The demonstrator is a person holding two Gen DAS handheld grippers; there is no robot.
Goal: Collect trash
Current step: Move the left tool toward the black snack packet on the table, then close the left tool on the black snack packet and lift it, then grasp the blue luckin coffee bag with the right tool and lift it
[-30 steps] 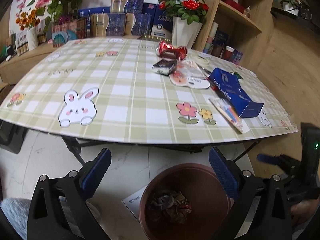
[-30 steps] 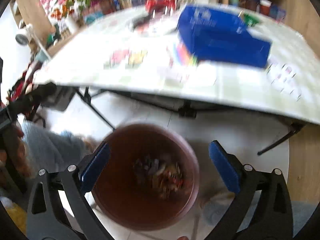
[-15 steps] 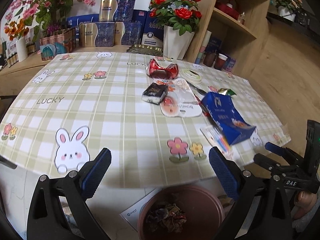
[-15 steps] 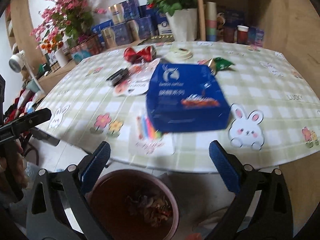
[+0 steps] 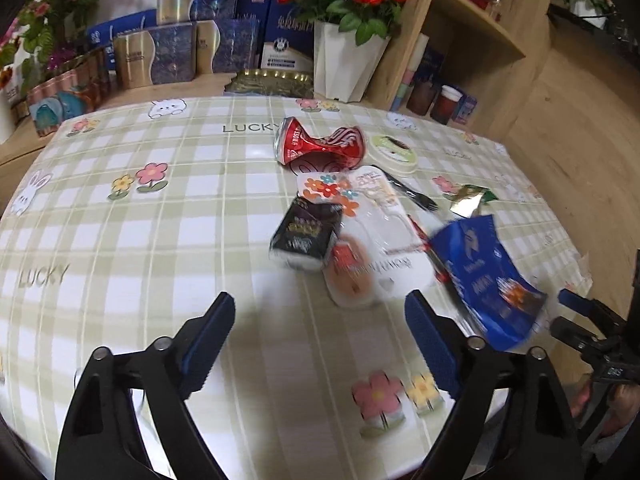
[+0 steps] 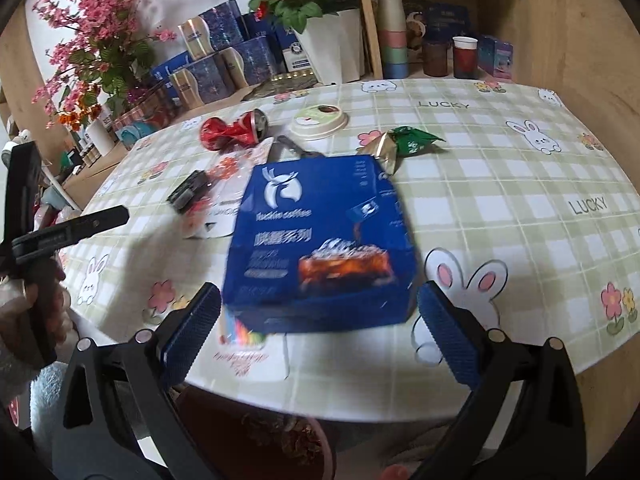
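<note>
Trash lies on the checked table: a crushed red can, a black packet, a clear blister pack, a blue coffee box, a round lid, a black fork and a green-gold wrapper. My left gripper is open and empty above the table, just short of the black packet. My right gripper is open and empty, its jaws on either side of the blue coffee box's near end. The brown bin with trash sits on the floor below the table edge.
A white vase of red roses, stacked blue and gold boxes and wooden shelves with cups stand behind the table. Pink flowers stand at the left. A colourful paper lies under the box's near edge.
Both grippers rose from over the floor bin and moved forward over the table. The left one closed in on the black packet, the right one on the blue box.
</note>
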